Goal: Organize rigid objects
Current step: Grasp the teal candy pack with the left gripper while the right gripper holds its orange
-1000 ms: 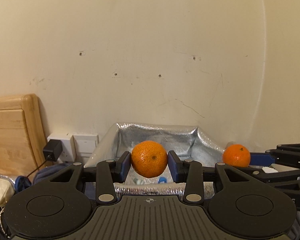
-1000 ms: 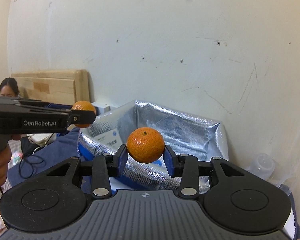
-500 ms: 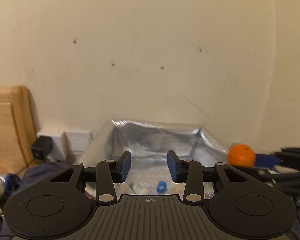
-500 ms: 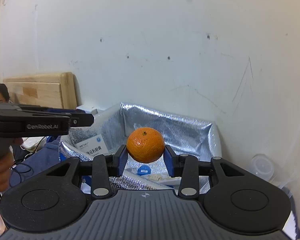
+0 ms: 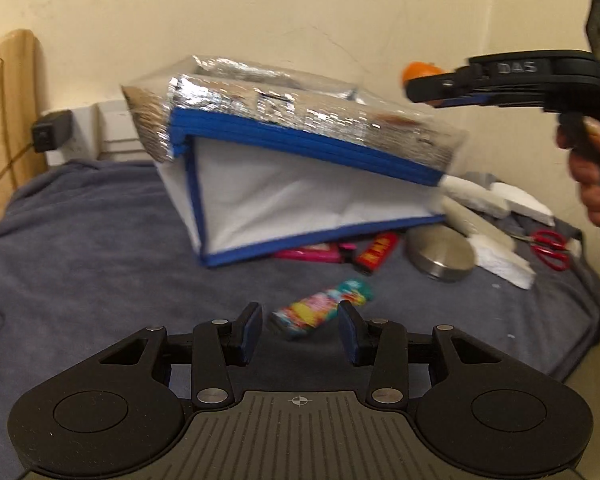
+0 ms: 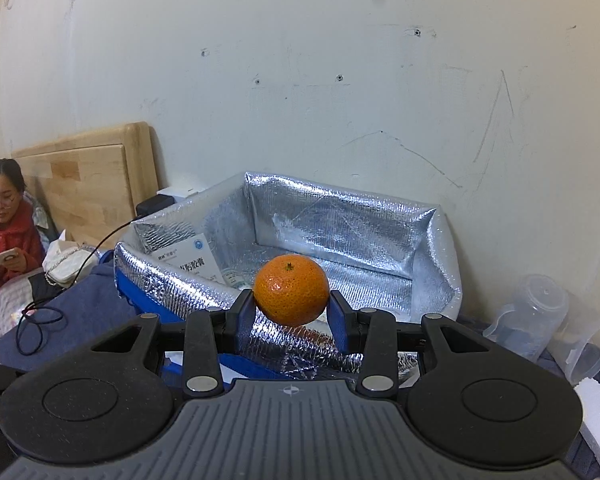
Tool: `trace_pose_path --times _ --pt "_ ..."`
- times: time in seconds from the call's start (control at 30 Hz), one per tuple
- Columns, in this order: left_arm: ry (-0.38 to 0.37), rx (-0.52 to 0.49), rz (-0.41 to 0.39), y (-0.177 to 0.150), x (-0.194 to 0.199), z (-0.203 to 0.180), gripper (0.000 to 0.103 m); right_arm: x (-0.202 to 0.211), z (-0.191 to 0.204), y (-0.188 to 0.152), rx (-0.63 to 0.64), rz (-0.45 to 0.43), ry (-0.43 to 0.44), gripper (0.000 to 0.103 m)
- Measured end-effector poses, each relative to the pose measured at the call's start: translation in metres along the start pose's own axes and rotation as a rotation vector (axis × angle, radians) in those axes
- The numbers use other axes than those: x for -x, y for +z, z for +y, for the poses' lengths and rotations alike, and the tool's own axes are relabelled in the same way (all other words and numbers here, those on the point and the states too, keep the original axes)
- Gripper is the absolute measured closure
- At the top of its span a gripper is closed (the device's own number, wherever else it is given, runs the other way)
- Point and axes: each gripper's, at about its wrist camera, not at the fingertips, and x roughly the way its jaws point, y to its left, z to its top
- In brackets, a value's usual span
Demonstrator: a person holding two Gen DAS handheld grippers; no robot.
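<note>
My right gripper is shut on an orange mandarin and holds it in the air just before the near rim of the open foil-lined cooler bag. In the left wrist view that gripper shows at the upper right, with a bit of the mandarin behind it, above the bag. My left gripper is open and empty, low over the blue bedcover. A colourful wrapped candy tube lies just beyond its fingertips.
Beside the bag lie a red lighter, a pink packet, a round metal lid, white foam pieces and red scissors. A clear plastic jug lies right of the bag. A person sits far left.
My left gripper let go of its mandarin, pulled back from the bag and dropped low toward the bedcover. My right gripper moved closer to the bag, still holding its mandarin.
</note>
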Motion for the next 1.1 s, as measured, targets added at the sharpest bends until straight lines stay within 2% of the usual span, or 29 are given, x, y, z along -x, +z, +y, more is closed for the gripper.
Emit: trace_pose_path --times 0.1,0.27,0.37,0.43,0.57,0.7,0.9,1.03,1.1 --pt "0.004 -0.011 -0.005 0.008 -0.003 0.003 0.063 0.003 -0.003 0.004 -0.007 -0.009 -0.007 0.068" --pt "0.025 -0.118 0.029 0.012 -0.025 -0.004 0.063 0.005 -0.004 0.007 -0.003 -0.014 -0.018 0.068" --pt "-0.006 -0.149 0.047 0.014 -0.034 -0.006 0.063 0.004 -0.003 0.007 0.004 -0.009 -0.019 0.068" --pt "-0.029 -0.187 0.048 0.013 -0.037 -0.011 0.056 0.004 -0.003 0.007 0.004 -0.007 -0.016 0.068" --pt "-0.041 -0.273 0.058 0.009 -0.044 -0.023 0.055 0.003 -0.001 0.009 0.005 -0.006 -0.017 0.068" --pt "-0.059 -0.231 0.073 0.01 -0.052 -0.02 0.055 0.001 0.0 0.01 0.004 -0.007 -0.014 0.068" --pt "-0.061 -0.228 0.069 0.011 -0.053 -0.022 0.071 -0.002 0.001 0.01 0.003 -0.004 -0.013 0.068" --pt "-0.06 -0.217 0.066 0.011 -0.053 -0.023 0.076 -0.003 0.001 0.009 -0.003 -0.003 -0.014 0.068" --pt "-0.06 -0.201 0.07 0.012 -0.051 -0.022 0.081 -0.003 0.002 0.008 -0.007 -0.003 -0.016 0.068"
